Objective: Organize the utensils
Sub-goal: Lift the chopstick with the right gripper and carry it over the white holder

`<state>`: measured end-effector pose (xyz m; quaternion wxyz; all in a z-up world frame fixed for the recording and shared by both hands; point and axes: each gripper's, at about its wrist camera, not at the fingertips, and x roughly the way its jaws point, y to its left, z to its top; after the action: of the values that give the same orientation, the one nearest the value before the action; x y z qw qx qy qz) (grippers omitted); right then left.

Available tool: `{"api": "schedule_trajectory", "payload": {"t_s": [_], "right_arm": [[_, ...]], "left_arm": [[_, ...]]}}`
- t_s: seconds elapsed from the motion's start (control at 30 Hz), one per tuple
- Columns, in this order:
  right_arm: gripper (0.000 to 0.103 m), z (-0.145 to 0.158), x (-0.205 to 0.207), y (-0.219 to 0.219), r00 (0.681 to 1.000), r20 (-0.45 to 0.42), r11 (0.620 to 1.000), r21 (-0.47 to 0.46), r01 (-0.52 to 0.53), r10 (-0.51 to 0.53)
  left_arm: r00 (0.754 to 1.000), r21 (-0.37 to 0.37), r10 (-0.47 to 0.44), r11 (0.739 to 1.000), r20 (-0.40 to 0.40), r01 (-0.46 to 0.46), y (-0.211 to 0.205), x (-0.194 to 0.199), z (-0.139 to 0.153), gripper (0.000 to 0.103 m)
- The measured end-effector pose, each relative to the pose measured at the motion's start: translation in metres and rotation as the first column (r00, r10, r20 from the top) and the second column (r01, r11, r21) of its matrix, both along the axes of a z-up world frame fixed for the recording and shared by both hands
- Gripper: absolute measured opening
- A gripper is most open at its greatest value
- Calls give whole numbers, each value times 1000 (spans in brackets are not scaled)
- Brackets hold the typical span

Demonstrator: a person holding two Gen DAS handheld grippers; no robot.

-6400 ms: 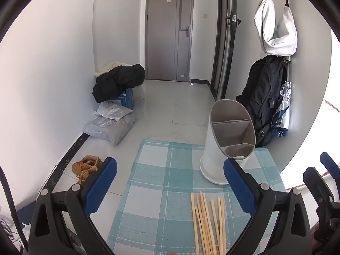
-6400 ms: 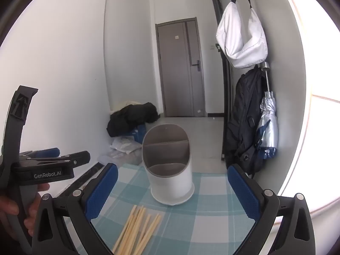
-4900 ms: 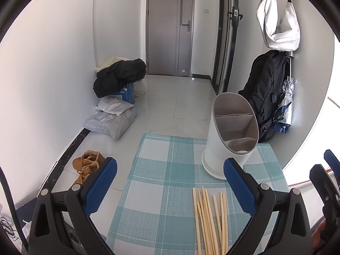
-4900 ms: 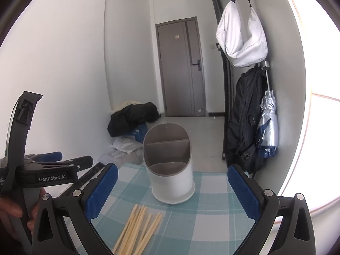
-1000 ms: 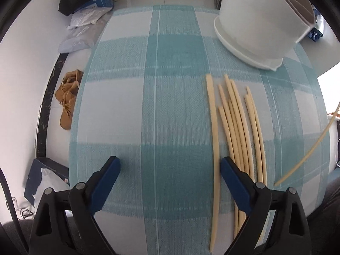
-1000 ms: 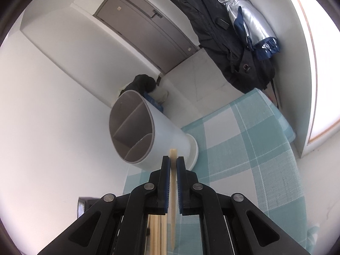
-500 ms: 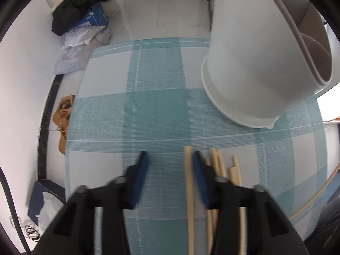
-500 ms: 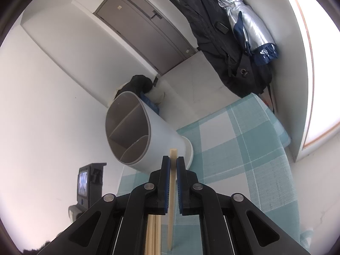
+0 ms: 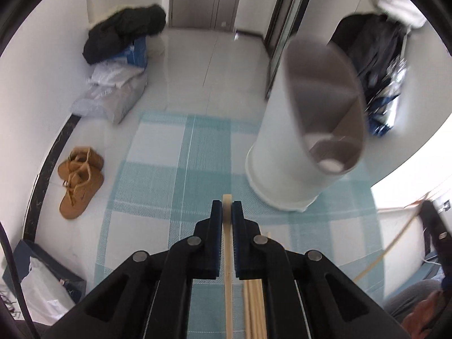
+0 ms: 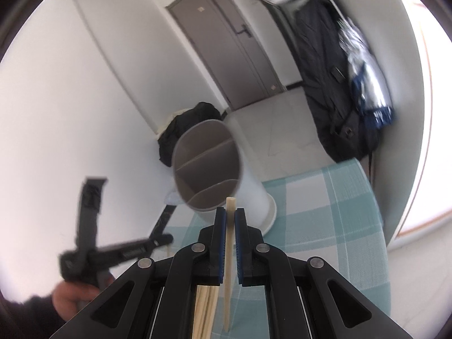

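My left gripper (image 9: 226, 206) is shut on one pale wooden chopstick (image 9: 227, 282), held lengthwise above the checked mat (image 9: 175, 169). Several loose chopsticks (image 9: 254, 299) lie on the mat just right of it. The white utensil holder (image 9: 282, 175), grey inside with dividers, stands ahead to the right. My right gripper (image 10: 230, 214) is shut on a second chopstick (image 10: 227, 288), its tip just below the holder's (image 10: 207, 166) mouth. In the right wrist view the left gripper (image 10: 127, 250) shows at lower left, held by a hand (image 10: 73, 293).
The mat's far edge drops to a tiled floor with tan shoes (image 9: 80, 180), plastic bags (image 9: 113, 99) and a black coat (image 9: 124, 28). A dark backpack and folded umbrella (image 10: 356, 84) hang on the right wall. A grey door (image 10: 231, 48) closes the hallway.
The left jaws have closed on a chopstick and lifted it off the mat, the view tilting up toward the holder. The right gripper, still holding its chopstick, has rolled and shifted.
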<state>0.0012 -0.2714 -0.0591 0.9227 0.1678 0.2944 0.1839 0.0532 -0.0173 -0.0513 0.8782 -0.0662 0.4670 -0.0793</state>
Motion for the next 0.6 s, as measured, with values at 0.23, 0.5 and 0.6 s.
{"api": "schedule_trajectory", "payload": {"t_s": [0.23,0.5,0.6], "right_arm": [[5,15,-25,38,992,107,989,-137,-48,63],[5,25,-32,52,986,152,979,-201,-36,67],[5,31,-32,54,984,162,977,-211,-34,69]], "left_arm": [[983,-28,-41,999,178,47,-3,-23,39,3],[973,26,-132,991,189,130,-7,-29,54,2],[973,29,-149,989,174,146,-8,-31,61,2]]}}
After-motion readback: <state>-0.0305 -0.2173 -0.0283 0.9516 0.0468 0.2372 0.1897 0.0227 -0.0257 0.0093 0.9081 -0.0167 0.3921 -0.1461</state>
